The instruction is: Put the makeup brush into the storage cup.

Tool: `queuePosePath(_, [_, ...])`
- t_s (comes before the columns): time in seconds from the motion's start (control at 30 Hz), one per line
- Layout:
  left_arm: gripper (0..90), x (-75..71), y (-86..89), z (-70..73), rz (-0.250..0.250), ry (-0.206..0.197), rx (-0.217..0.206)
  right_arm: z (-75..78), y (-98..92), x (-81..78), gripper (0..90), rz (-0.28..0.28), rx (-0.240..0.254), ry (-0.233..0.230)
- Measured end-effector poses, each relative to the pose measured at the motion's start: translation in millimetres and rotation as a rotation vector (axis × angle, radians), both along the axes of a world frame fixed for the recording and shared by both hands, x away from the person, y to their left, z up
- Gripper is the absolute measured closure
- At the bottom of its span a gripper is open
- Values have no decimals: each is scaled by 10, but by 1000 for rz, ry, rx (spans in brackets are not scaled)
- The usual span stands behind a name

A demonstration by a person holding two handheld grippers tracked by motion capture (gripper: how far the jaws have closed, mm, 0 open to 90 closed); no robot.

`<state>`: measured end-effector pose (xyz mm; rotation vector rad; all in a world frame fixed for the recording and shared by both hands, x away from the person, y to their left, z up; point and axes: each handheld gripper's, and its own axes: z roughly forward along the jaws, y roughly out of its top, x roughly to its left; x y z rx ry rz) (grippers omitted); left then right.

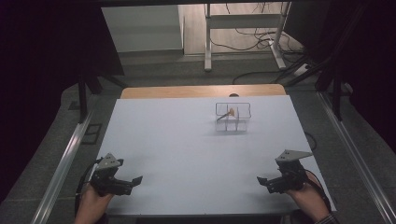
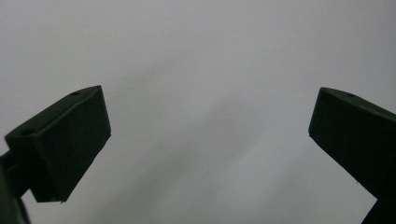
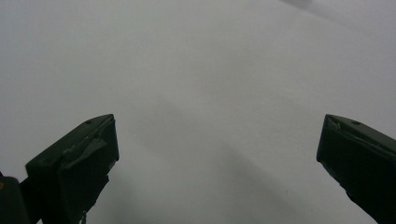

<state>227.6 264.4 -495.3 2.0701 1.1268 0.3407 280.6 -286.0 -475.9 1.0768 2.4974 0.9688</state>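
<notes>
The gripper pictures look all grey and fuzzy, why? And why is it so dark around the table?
In both gripper views the close black jaws look soft against the plain white table; in the high view, light falls on the table while the room's edges stay dark, and the clear box looks tiny.

Matt white tabletop, black matt jaws, clear glossy organizer.

The table point(image 1: 187, 154) carries a smooth, matt white sheet; at its far edge a strip of bare wood point(image 1: 201, 91) shows, warm and lightly sheened. The left gripper point(image 2: 210, 135) and right gripper point(image 3: 217, 154) have matt black plastic-looking jaws, the right one's left pad scuffed and rough. The small divided box point(image 1: 232, 117) looks like clear, glossy plastic. Grey floor point(image 1: 327, 121) looks dull, carpet-like.
</notes>
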Motion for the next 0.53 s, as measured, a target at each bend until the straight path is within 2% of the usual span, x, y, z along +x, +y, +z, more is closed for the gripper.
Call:
queuePosePath(0.17, [0, -1, 2, -1, -1, 0, -1, -17, -50, -31, 0, -11, -3, 15])
queuePosePath(0.33, [0, -1, 0, -3, -3, 2, 1, -6, -74, -43, 0, -23, 13, 3])
queuePosePath(0.53, [0, 8, -10, 2, -1, 1, -2, -21, -64, -36, 0, -11, -6, 6])
